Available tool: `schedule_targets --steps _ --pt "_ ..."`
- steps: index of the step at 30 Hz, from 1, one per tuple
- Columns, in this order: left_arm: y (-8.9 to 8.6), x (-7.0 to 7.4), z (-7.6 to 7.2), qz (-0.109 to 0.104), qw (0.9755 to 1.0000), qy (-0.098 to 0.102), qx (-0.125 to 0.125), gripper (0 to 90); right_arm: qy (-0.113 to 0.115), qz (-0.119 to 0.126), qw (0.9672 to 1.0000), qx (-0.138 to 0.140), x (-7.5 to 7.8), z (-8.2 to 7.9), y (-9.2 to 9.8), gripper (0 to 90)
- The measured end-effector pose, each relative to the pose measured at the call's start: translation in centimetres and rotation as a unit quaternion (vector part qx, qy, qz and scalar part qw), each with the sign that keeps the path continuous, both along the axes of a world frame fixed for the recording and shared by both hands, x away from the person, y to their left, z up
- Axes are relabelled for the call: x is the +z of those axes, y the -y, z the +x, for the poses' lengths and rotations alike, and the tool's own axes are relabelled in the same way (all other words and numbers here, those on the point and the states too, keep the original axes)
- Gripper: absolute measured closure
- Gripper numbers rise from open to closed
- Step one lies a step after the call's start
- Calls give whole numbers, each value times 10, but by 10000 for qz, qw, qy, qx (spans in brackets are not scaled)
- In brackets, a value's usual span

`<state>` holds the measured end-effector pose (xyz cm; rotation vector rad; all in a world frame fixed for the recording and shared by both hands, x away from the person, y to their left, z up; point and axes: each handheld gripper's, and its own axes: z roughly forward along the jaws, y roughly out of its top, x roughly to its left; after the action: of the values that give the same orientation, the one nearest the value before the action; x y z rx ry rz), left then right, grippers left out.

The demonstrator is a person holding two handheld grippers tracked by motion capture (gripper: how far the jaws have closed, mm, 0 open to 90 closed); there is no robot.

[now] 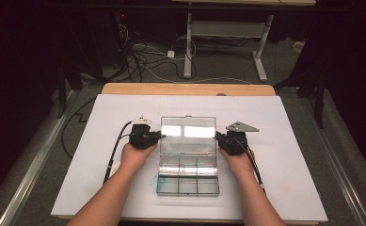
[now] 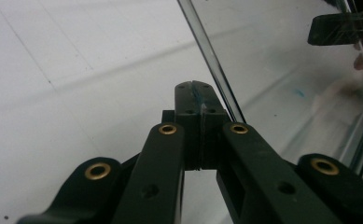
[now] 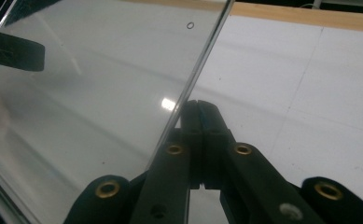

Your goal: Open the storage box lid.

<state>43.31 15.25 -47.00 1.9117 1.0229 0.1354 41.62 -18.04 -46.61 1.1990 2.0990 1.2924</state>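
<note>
Bracing the clear box's raised lid (image 1: 188, 134) between them, left claw (image 1: 160, 135) and right claw (image 1: 217, 135) are both pinched shut empty, lid half-swung, compartments (image 1: 188, 179) showing.

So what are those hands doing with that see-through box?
A person holds a black gripper in each hand, one on each side of a clear plastic box on the white table. The box's lid stands open. The left gripper and right gripper, both with jaws shut, sit at the lid's side edges, as if steadying or moving it.
</note>
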Motion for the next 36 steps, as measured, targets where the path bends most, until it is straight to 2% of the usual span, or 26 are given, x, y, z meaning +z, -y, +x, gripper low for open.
schedule_targets --steps 12,17,23,26,30,32,36 --pt "5 -7 2 446 9986 -265 58 876 -255 -376 9990 -31 -8 4 -3 900" --pt "6 -9 1 730 9966 -367 79 876 -470 -489 9977 18 -11 5 -2 900" --pt "7 -11 -1 936 9940 -568 22 876 -609 -687 9958 -17 -13 3 -3 900" --pt "8 -9 -3 982 9933 -603 32 876 -687 -723 9950 -48 -13 2 -3 900" --pt "4 -8 -7 1104 9919 -622 41 876 -680 -766 9947 -40 -11 -5 1 900" --pt "1 -7 -11 1141 9916 -602 65 876 -646 -711 9953 -67 -10 -11 5 900" --pt "-6 -5 -26 1007 9938 -471 91 876 -541 -629 9965 -91 -8 -24 15 900"
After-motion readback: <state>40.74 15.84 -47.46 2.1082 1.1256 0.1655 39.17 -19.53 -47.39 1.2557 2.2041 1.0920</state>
